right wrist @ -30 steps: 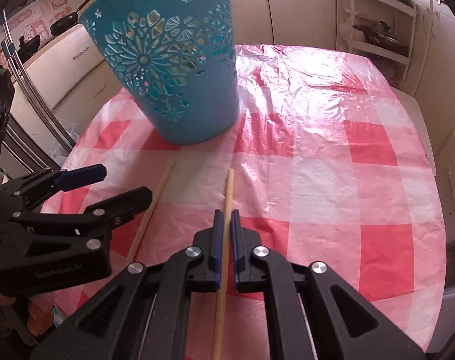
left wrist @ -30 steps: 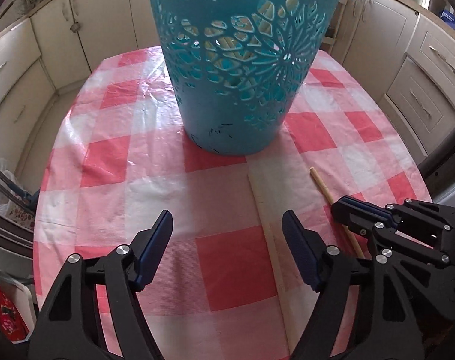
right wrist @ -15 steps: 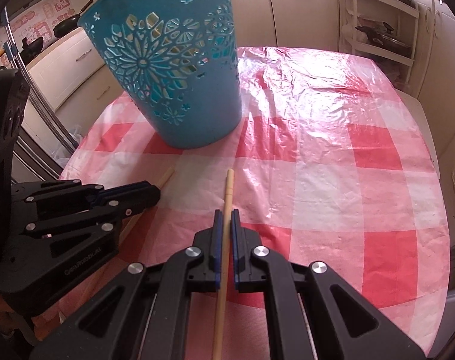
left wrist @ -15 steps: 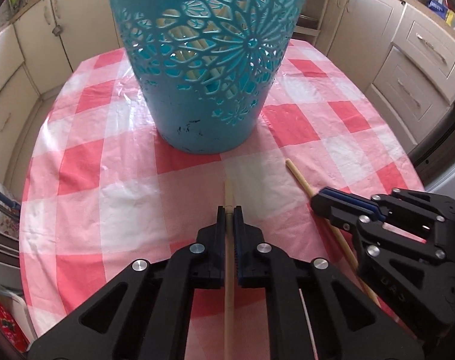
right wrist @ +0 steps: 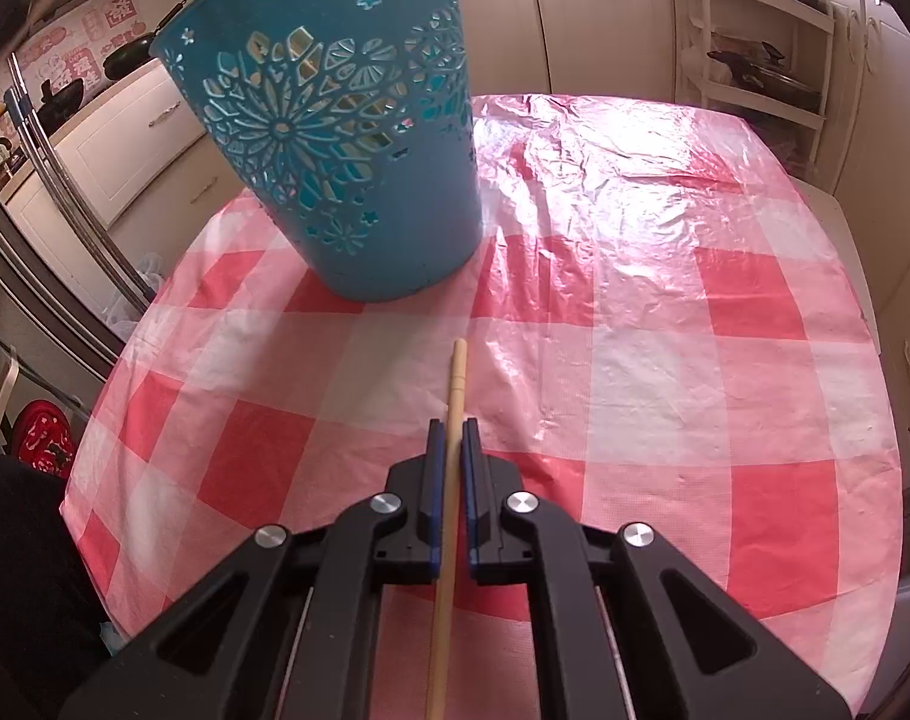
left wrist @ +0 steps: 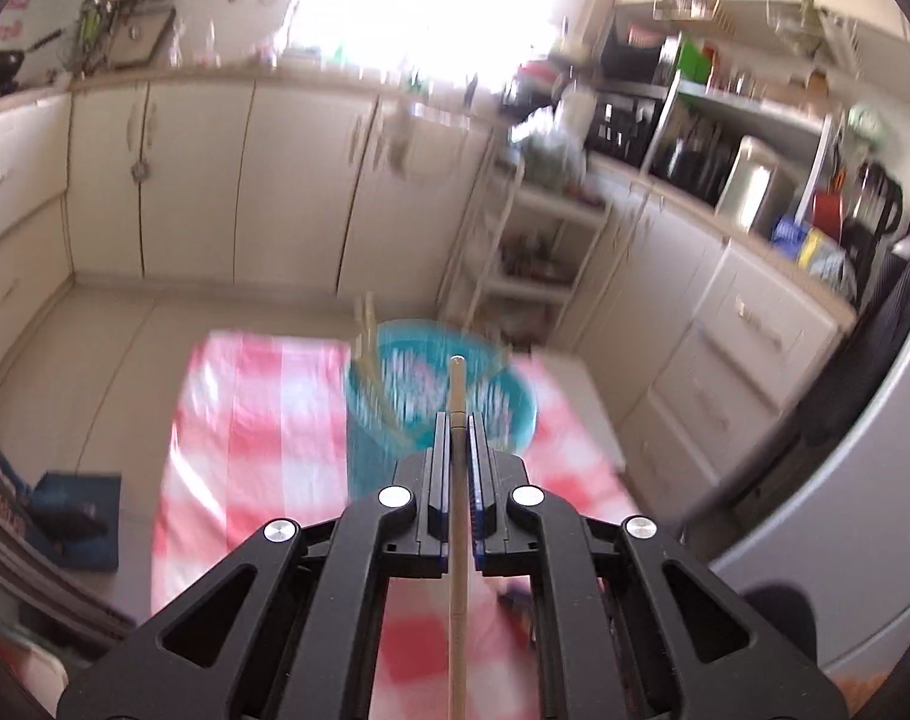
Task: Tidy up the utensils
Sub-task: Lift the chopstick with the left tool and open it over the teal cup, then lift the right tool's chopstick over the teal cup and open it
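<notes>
My left gripper [left wrist: 455, 420] is shut on a wooden chopstick [left wrist: 456, 396] and is raised high above the table, looking down at the open top of the teal cut-out basket [left wrist: 515, 402], which is blurred. Several wooden sticks [left wrist: 368, 336] lean inside it at its left rim. My right gripper [right wrist: 449, 426] is shut on a second chopstick [right wrist: 457, 372], low over the red-and-white checked tablecloth [right wrist: 665, 372], with its tip pointing toward the basket [right wrist: 347, 138] that stands at the far left of the table.
Cream kitchen cabinets [left wrist: 215, 180] and a white open shelf unit [left wrist: 533, 240] stand beyond the table. A counter with appliances [left wrist: 749, 174] runs along the right. A dark sleeve [right wrist: 23, 570] shows at the lower left of the right wrist view.
My left gripper closed on the chopstick lying on the cloth, then lifted it high and tilted toward level, leaving the right wrist view. The right gripper stayed still.
</notes>
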